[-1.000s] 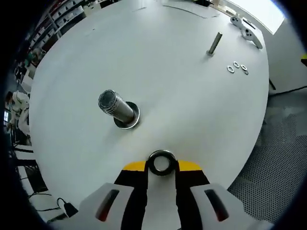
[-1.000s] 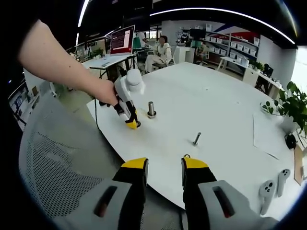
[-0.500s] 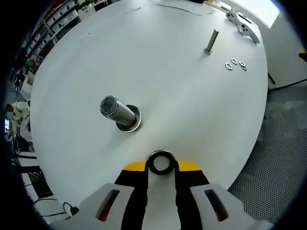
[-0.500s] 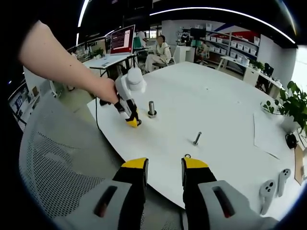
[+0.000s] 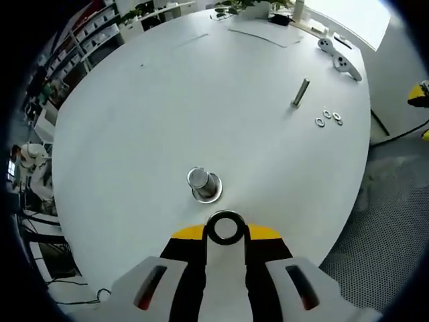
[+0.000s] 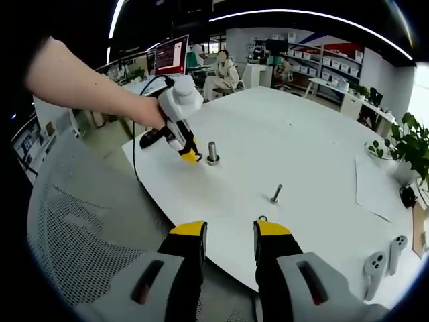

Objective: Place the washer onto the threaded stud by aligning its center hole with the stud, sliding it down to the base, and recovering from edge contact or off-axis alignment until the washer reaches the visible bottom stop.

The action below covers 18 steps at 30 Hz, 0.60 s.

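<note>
While the left gripper (image 5: 225, 235) is pinching the washer (image 5: 225, 227) flat at its tips, the upright threaded stud (image 5: 202, 183) is standing just ahead and slightly left on the table (image 5: 167, 100), and the right gripper (image 6: 230, 231) is hanging spread and empty, well apart.

Washers: 1 in my left jaws (image 5: 225, 228), 3 loose (image 5: 328, 117)
Studs: 2 (image 5: 202, 181) (image 5: 299, 93)
Controllers: 2 (image 5: 340, 58)
</note>
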Each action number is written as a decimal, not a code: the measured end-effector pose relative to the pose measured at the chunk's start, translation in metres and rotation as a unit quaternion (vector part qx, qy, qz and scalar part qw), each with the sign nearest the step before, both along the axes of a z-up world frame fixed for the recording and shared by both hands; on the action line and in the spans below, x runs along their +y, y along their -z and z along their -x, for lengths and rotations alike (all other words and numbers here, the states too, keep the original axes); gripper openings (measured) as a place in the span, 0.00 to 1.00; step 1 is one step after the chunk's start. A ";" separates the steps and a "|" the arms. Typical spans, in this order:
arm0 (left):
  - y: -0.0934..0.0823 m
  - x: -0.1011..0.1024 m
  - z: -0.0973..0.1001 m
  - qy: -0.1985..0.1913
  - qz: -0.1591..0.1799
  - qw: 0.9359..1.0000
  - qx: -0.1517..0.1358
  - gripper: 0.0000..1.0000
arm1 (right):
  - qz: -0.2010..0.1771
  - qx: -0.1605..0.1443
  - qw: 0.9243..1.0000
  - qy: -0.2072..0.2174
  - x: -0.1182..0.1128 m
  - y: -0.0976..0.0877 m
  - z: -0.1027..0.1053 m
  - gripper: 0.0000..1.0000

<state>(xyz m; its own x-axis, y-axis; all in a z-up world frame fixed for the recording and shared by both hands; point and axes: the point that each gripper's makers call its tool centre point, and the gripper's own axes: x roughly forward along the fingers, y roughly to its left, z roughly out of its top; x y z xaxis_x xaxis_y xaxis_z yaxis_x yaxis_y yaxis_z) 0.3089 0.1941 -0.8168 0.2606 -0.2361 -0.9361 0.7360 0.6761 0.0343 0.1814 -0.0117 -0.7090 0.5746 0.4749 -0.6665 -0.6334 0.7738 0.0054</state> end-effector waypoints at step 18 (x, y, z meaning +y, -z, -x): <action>-0.024 -0.011 -0.023 0.007 0.020 0.999 -0.027 0.19 | -0.001 -0.001 1.000 0.001 -0.001 0.000 0.000 0.30</action>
